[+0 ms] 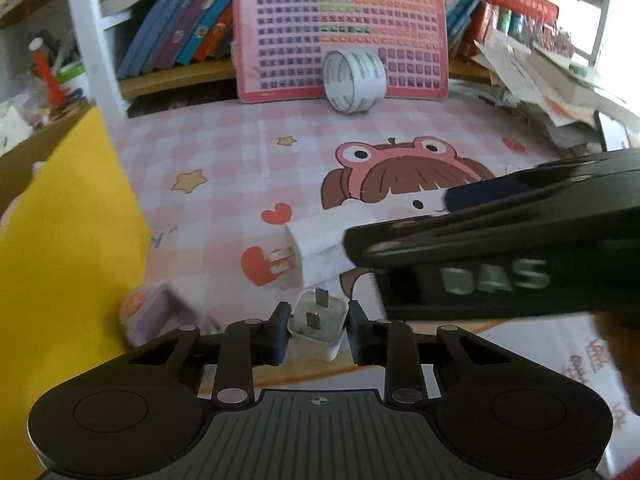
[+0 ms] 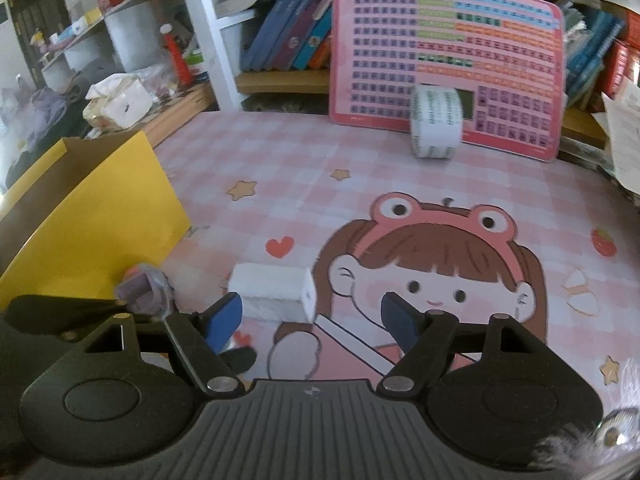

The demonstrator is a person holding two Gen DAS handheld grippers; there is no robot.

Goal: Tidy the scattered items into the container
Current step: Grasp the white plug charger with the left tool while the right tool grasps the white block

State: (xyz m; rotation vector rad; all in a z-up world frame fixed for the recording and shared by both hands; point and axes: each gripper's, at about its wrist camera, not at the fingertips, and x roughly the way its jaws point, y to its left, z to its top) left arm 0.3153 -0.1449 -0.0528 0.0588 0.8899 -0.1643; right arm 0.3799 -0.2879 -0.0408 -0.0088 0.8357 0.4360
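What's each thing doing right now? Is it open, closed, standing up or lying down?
Left gripper: fingers closed on the small white plug, prongs up.
Right gripper: open, holding nothing.
Big white charger: lying on its side on the mat.
Tape roll: standing on edge against the pink chart.
Yellow box: open at the top.

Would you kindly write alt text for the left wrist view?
The left gripper closes around a small white charger, prongs up, on a pink cartoon mat. The right gripper reaches over a larger white plug; a yellow box stands left.
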